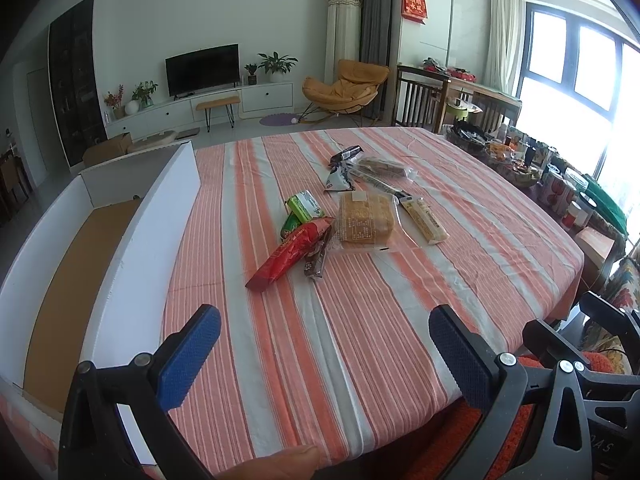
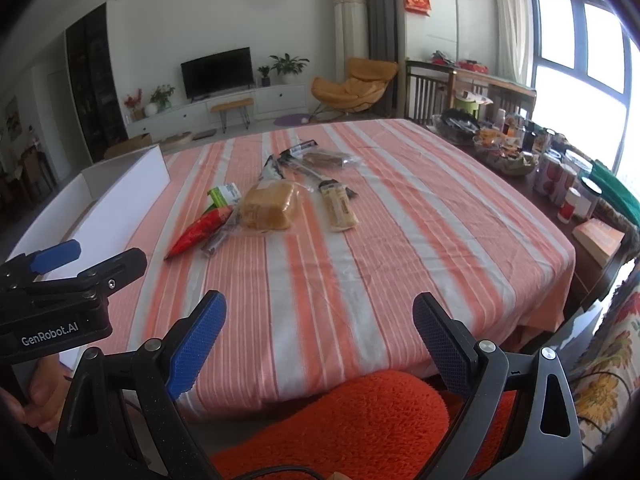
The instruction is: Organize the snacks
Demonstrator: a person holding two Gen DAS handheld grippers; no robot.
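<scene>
Left wrist: left gripper fingers spread | right gripper spread | snacks mid-tablecloth, box leftward

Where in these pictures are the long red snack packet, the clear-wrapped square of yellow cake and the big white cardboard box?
Long red snack packet (image 1: 289, 253): left wrist view, middle of the wrapper.
Clear-wrapped square of yellow cake (image 1: 365, 218): left wrist view, top face of the cake.
Big white cardboard box (image 1: 152, 224): left wrist view, its near white wall.

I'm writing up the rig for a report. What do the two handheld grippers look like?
Both are black plastic frames with silver bolts and blue, dimple-textured finger pads. The left gripper carries white "GenRobot.AI" lettering on its side; the right gripper looks identical.
</scene>
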